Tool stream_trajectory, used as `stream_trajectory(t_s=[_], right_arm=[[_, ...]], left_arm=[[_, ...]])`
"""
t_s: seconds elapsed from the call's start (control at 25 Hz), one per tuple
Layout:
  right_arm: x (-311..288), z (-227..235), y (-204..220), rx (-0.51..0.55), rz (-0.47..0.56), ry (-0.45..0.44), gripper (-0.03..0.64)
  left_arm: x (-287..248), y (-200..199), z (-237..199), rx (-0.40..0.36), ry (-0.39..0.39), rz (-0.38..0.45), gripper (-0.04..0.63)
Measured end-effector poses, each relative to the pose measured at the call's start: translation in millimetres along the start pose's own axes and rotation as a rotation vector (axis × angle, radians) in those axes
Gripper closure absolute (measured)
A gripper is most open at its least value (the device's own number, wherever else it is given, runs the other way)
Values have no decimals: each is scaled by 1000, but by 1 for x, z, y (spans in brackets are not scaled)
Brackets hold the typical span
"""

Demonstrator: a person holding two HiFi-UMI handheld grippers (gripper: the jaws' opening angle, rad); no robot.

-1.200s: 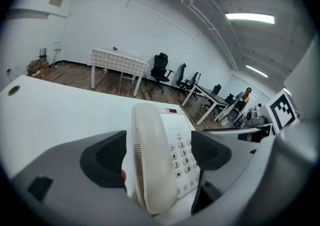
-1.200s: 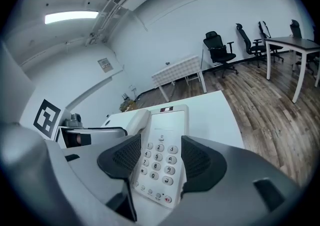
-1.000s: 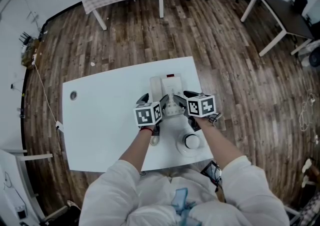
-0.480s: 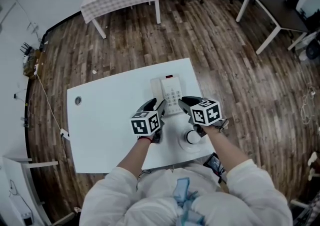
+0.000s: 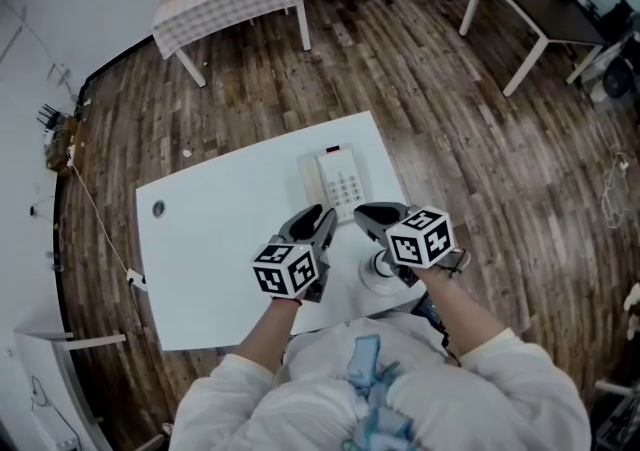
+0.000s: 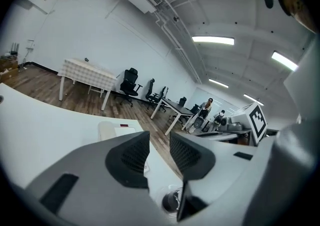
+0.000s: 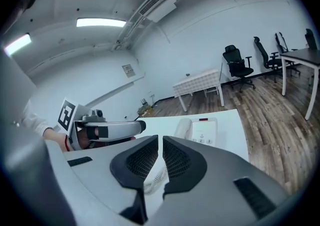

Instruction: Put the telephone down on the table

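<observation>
The cream telephone (image 5: 335, 182) lies flat on the white table (image 5: 220, 229), handset on its left and keypad facing up. It also shows beyond the jaws as the telephone (image 6: 116, 131) and the telephone (image 7: 202, 130), with its coiled cord (image 7: 154, 179) trailing towards me. My left gripper (image 5: 312, 225) hangs above the table on the near side of the phone; its jaws have just been closing, a gap remains and nothing is between them. My right gripper (image 5: 372, 216) hovers beside it; its jaws have just been closing to a thin slit on nothing.
A round white object (image 5: 381, 271) sits on the table under the right gripper and appears as a round object (image 6: 172, 201) low in the left gripper view. A small dark disc (image 5: 158, 208) marks the table's left part. Other tables and office chairs stand across the wooden floor.
Both grippers have drawn back from the telephone towards me and risen. Their jaws, wide a second ago, have narrowed. The telephone stays on the table.
</observation>
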State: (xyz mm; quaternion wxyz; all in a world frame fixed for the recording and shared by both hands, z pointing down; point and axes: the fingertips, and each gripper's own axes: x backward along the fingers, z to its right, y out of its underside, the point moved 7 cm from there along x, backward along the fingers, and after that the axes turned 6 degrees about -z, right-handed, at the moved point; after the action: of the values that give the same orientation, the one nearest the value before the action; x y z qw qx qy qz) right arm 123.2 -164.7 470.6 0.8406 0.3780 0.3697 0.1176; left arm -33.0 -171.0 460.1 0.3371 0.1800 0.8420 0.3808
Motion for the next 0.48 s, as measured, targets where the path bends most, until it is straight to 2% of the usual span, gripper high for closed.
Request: stream_trajectory(t_s=[0.24, 0.48], right_arm=[[23, -39, -9, 71, 32, -25, 566], [31, -59, -3, 43, 59, -64, 566]], left_arm=[[34, -6, 31, -56, 87, 39, 525], [56, -5, 40, -69, 127, 53, 568]])
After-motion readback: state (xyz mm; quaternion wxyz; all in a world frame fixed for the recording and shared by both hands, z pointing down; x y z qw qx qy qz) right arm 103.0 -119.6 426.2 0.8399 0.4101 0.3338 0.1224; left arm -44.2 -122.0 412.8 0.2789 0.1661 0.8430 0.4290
